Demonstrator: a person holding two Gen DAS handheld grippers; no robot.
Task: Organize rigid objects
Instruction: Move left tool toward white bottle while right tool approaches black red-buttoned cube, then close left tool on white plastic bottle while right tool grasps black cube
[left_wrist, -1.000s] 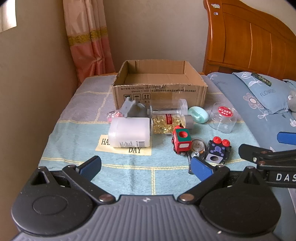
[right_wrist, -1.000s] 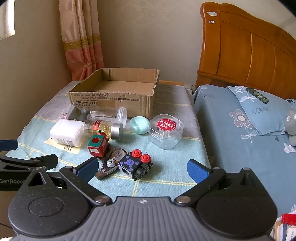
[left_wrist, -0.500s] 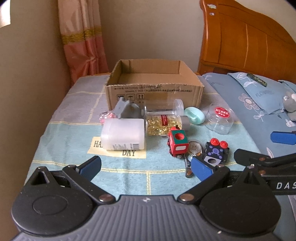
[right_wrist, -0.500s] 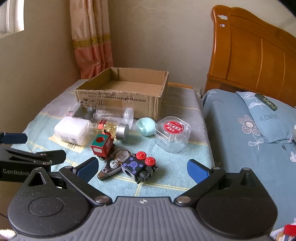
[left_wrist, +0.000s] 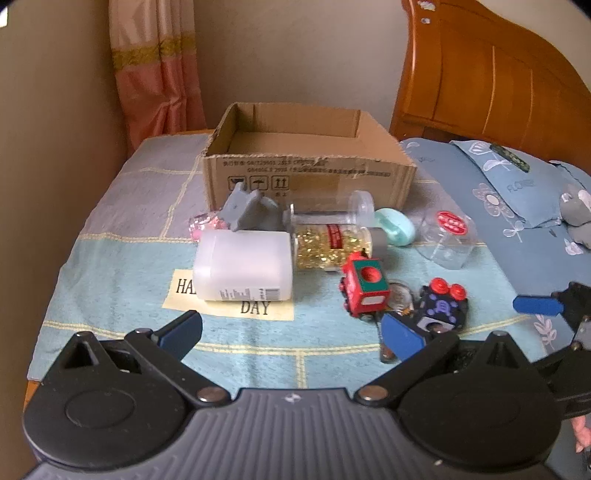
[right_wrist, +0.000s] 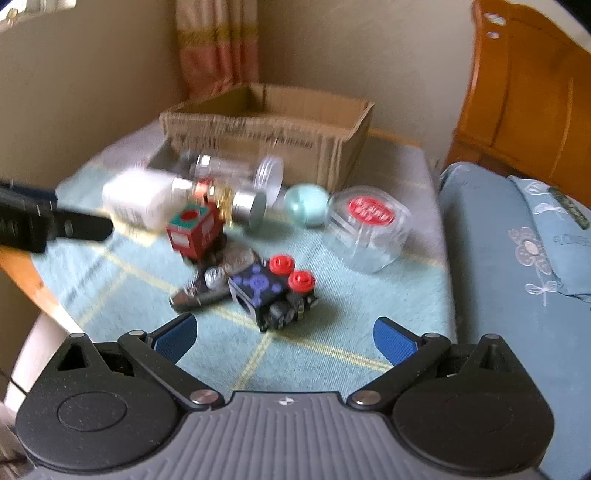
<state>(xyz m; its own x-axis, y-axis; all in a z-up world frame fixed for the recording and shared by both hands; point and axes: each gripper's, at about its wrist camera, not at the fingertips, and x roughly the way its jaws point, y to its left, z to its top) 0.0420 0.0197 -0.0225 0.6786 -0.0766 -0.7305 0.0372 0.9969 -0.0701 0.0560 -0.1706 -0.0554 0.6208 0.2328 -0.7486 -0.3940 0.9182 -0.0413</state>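
Left gripper: jaws released, wide apart, nothing between them, low over the counter, which wears a woven blue-and-grey cloth with yellow grid lines.

Objects, left to right, left wrist view:
- Pink crinkly item at 9 o'clock of the grey moulded plastic piece; too small to identify.
- White bottle: frosted, matte plastic, rounded cylinder. Lies on its side, long axis running 9 to 3 o'clock, barcode label facing the camera. Rests on a pale yellow card printed "DAY".
- Capsule jar: clear, filled with shiny gold capsules, red label band, grey cap toward 3 o'clock. Also on its side, base touching the bottle.
- Empty clear jar lies behind it, just in front of the cardboard box, which is open-topped with corrugated, ragged edges.
- Toy train: red, boxy, green top with red dot.
- Black toy block with two red studs, at 3 o'clock of the train.
- Smooth teal egg shape; clear round tub with red label.

Right gripper: jaws released, holding nothing; black block just ahead at 12 o'clock. This view is motion-blurred.

Blue floral bed at far right.
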